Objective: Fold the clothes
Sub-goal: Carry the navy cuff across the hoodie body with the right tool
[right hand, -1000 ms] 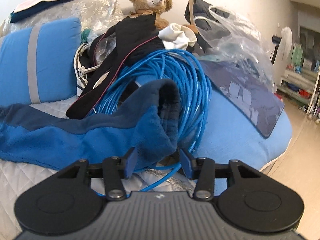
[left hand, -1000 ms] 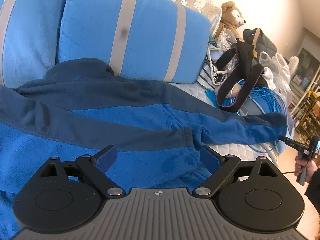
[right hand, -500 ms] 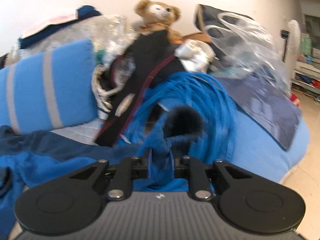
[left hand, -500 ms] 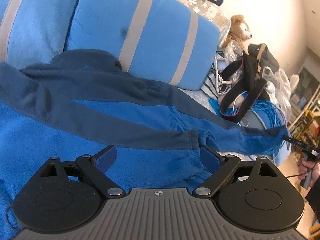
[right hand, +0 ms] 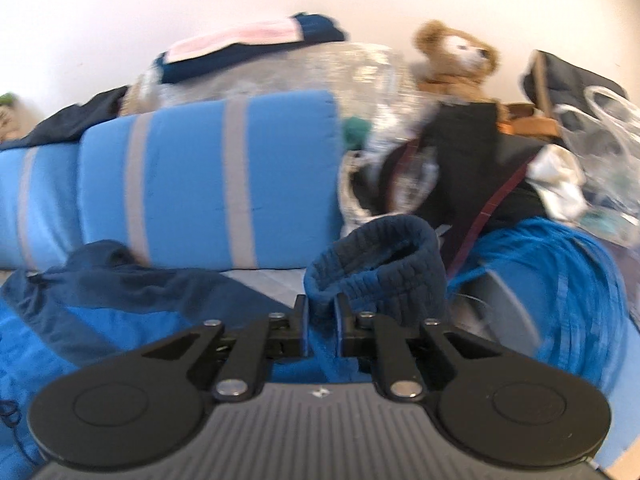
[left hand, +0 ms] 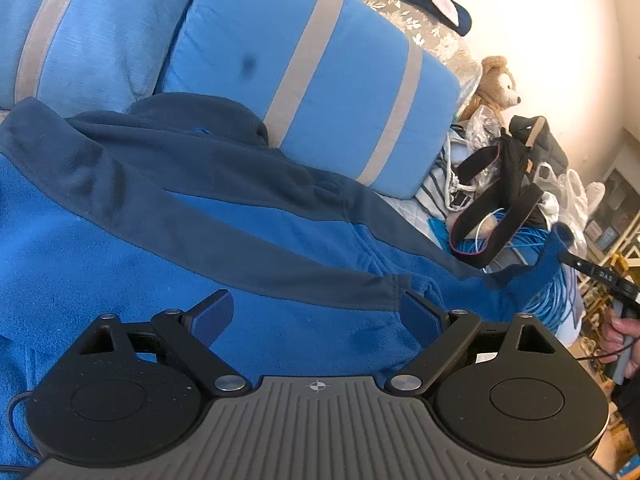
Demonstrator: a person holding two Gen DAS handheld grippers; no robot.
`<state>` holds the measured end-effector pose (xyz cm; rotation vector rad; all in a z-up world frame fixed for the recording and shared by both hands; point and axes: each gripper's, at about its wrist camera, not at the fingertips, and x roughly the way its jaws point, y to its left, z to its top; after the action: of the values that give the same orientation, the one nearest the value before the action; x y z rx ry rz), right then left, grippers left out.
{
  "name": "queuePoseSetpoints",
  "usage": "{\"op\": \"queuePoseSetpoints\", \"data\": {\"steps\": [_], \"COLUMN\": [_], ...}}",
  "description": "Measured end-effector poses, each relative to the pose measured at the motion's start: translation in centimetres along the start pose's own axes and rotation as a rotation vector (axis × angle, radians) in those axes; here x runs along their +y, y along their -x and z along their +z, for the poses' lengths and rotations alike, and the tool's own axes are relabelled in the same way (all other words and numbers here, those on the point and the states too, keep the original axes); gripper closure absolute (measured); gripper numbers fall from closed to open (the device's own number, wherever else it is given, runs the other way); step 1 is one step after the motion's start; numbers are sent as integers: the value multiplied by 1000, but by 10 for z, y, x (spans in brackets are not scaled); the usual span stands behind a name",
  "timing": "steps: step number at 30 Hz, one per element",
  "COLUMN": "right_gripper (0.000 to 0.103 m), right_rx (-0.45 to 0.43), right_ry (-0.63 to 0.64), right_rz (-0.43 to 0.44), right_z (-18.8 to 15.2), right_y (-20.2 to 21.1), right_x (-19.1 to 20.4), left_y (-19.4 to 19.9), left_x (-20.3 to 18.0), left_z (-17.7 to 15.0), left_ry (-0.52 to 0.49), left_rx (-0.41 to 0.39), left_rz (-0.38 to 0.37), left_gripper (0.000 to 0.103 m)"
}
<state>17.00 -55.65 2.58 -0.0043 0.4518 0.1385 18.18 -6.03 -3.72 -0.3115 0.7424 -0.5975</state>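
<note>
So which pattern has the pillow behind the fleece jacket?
The pillow is blue with grey stripes, clearest in the left wrist view.

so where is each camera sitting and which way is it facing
Left wrist: sits behind the left claw, jaws wide open above the blue fleece jacket, looking along the bed toward two striped pillows; a hand holding the other tool shows at the right edge.
Right wrist: sits behind the right claw, jaws closing on the sleeve cuff, facing the wall, teddy bear and blue cable coil; no body shows.
Shared: jacket, striped pillow, bear, cable.
</note>
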Motion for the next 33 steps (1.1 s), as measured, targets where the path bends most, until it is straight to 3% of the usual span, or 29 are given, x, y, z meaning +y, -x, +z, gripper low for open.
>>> {"op": "queuePoseSetpoints", "data": {"steps": [13,33], "right_gripper": [90,87], "right_rx": [66,177], "right_ry": [72,156], "right_rz": [191,406], "right_z": [3,-18], "right_y": [-44,-93], "right_x": [95,212], "left_y": [6,3], "left_x": [9,9], "left_z": [4,3], "left_ry": [58,45], "left_rx": [-35,-20], "left_rz": [-26,-20], "left_gripper": [11,11]}}
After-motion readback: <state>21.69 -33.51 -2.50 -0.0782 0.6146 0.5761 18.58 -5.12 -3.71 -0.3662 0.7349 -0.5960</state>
